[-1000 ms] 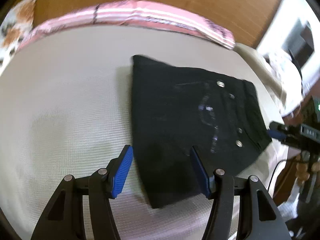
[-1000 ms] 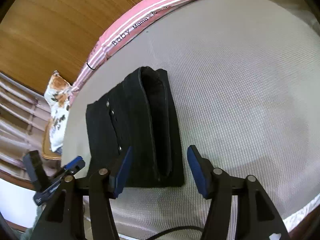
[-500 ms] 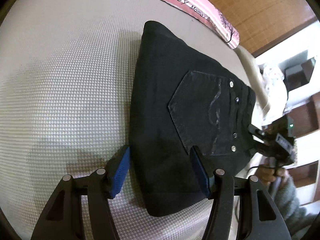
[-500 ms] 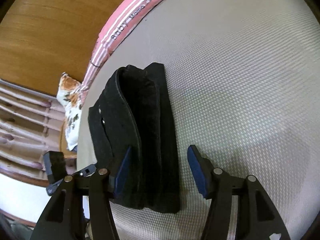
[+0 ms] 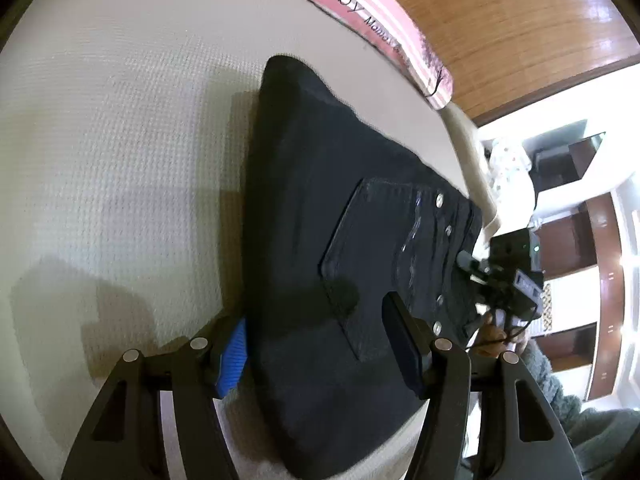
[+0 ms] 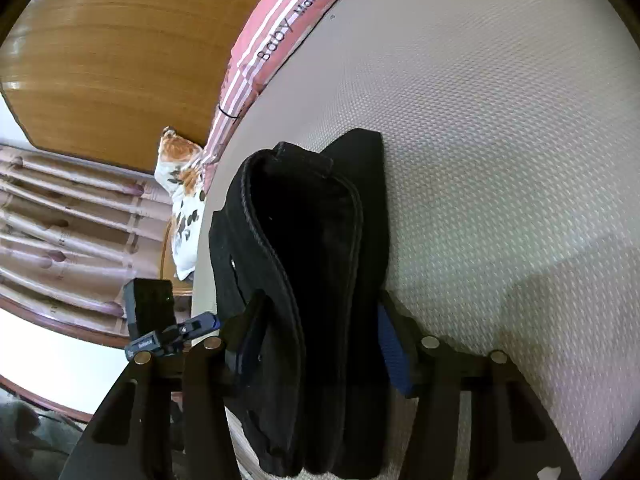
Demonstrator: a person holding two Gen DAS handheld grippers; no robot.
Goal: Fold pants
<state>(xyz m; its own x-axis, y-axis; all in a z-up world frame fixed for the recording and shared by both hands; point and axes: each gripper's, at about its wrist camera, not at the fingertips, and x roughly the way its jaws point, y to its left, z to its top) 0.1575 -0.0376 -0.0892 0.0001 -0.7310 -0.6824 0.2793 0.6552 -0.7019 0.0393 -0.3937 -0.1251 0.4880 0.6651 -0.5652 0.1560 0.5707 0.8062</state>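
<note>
The black pants (image 5: 340, 260) lie folded into a thick stack on the cream mattress (image 5: 120, 160), back pocket and rivets facing up. My left gripper (image 5: 320, 352) is open with its jaws around the near end of the stack, one finger under and beside it, one on top. In the right wrist view the pants (image 6: 312, 280) show their layered waistband edge. My right gripper (image 6: 320, 344) is open and straddles that end of the stack. The other gripper (image 6: 172, 332) shows at the far side.
A pink striped bolster (image 5: 380, 20) lies along the mattress's far edge against a wooden headboard (image 5: 520, 20). A floral pillow (image 6: 180, 200) sits beyond the mattress edge. Shelves (image 5: 580, 240) stand past the right side.
Both grippers have moved forward and lower, so their open jaws now sit around opposite ends of the folded pants. The stack itself has stayed in place.
</note>
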